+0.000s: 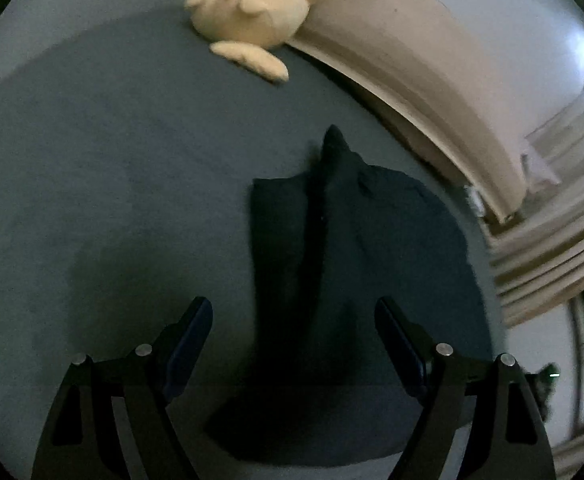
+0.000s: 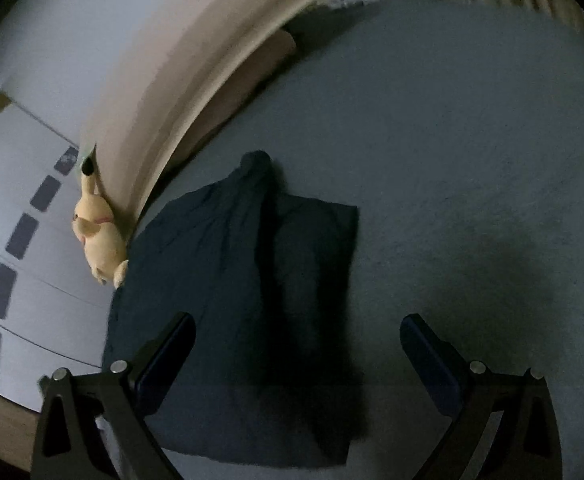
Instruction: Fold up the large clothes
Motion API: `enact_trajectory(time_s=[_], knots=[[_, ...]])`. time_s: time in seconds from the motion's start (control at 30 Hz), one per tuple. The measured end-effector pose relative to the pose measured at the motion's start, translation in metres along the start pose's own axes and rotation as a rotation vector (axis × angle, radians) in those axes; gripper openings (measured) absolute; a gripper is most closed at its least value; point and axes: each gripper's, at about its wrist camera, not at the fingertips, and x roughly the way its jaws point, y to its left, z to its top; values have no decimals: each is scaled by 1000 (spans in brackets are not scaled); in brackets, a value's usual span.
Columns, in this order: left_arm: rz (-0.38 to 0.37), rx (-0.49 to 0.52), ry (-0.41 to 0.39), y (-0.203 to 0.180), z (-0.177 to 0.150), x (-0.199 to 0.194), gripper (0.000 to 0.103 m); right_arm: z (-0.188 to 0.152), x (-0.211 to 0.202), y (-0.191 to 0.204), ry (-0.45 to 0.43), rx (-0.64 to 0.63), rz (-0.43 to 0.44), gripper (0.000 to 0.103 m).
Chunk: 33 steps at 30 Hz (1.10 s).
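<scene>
On the grey-blue bed (image 1: 92, 184) we see a dark navy garment (image 1: 355, 264) lying partly folded, a narrow end reaching away from us and a broader slab of cloth nearer the cameras.

From the left wrist view, our left gripper (image 1: 293, 340) hangs above the near part of the garment with its fingers (image 1: 190, 344) spread wide apart and nothing between them; the cloth lies below and shows through the gap. This view shows the cream plush toy (image 1: 252, 12) large, on the bed at the far edge, leaning against the beige headboard (image 1: 411, 80). It also takes in pale pleated curtains (image 1: 551, 264) at the right, which the other view catches only as a sliver.

From the right wrist view, our right gripper (image 2: 297, 356) likewise has its fingers (image 2: 164, 360) well apart and empty. Its left finger sits over the garment (image 2: 212, 280), its right finger over bare bed (image 2: 471, 140). Here the plush toy (image 2: 98, 240) is small, just beside the garment's left edge and against the headboard (image 2: 180, 92). Only this view shows a white wall or cabinet face (image 2: 52, 80) with a row of dark rectangles; what they are we cannot tell. Both pictures are dim and somewhat blurred.
</scene>
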Motion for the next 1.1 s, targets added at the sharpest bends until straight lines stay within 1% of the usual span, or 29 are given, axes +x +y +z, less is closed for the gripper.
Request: enact_trajectory(time_s=[0.1, 0.17, 0.33, 0.43, 0.5, 0.53, 0.57, 0.6, 0.63, 0.67, 0.7, 0.73, 0.77, 0.83, 0.87, 0.9, 0.93, 0.97, 1.0, 1.03, 1.07, 1.1], knots=[[-55, -68, 43, 11, 11, 17, 84, 10, 14, -4, 37, 14, 33, 103], [-55, -85, 53, 14, 14, 25, 84, 15, 21, -4, 47, 17, 45, 103], [-91, -57, 105, 7, 29, 49, 84, 21, 39, 4, 97, -8, 87, 103], [-143, -66, 197, 6, 27, 66, 84, 25, 52, 6, 129, -11, 93, 103], [-149, -39, 214, 0, 24, 70, 84, 25, 64, 8, 166, -5, 129, 103], [-158, -26, 230, -3, 23, 72, 83, 24, 67, 11, 180, -12, 141, 101], [-161, -20, 230, -4, 23, 72, 83, 23, 70, 16, 196, -34, 142, 99], [-166, -8, 221, -6, 23, 70, 72, 23, 73, 19, 198, -51, 134, 93], [-153, 9, 226, -7, 23, 71, 60, 23, 74, 24, 199, -73, 122, 89], [-132, 24, 231, -8, 23, 71, 58, 23, 76, 27, 205, -83, 120, 87], [-127, 37, 230, -7, 22, 72, 58, 23, 77, 28, 210, -88, 115, 84], [-123, 45, 230, -7, 21, 74, 58, 23, 82, 27, 225, -96, 79, 80], [-117, 52, 229, -9, 21, 78, 58, 22, 86, 25, 240, -96, 64, 80], [-107, 47, 222, -11, 21, 79, 65, 22, 88, 24, 246, -101, 69, 80], [-109, 38, 227, -12, 21, 79, 67, 22, 89, 26, 252, -108, 62, 79], [-98, 37, 229, -14, 21, 80, 68, 22, 87, 26, 259, -123, 47, 77], [-80, 52, 228, -19, 20, 80, 67, 22, 88, 29, 267, -135, 27, 71], [-49, 84, 222, -25, 20, 80, 64, 21, 87, 30, 270, -143, 18, 65], [-34, 106, 220, -30, 19, 81, 54, 22, 85, 38, 271, -169, 10, 51], [-13, 137, 213, -37, 19, 78, 44, 22, 84, 44, 269, -192, 4, 39], [1, 151, 209, -42, 19, 75, 39, 22, 82, 52, 264, -217, -7, 34], [9, 156, 203, -46, 21, 71, 31, 22, 80, 61, 259, -248, -23, 28]])
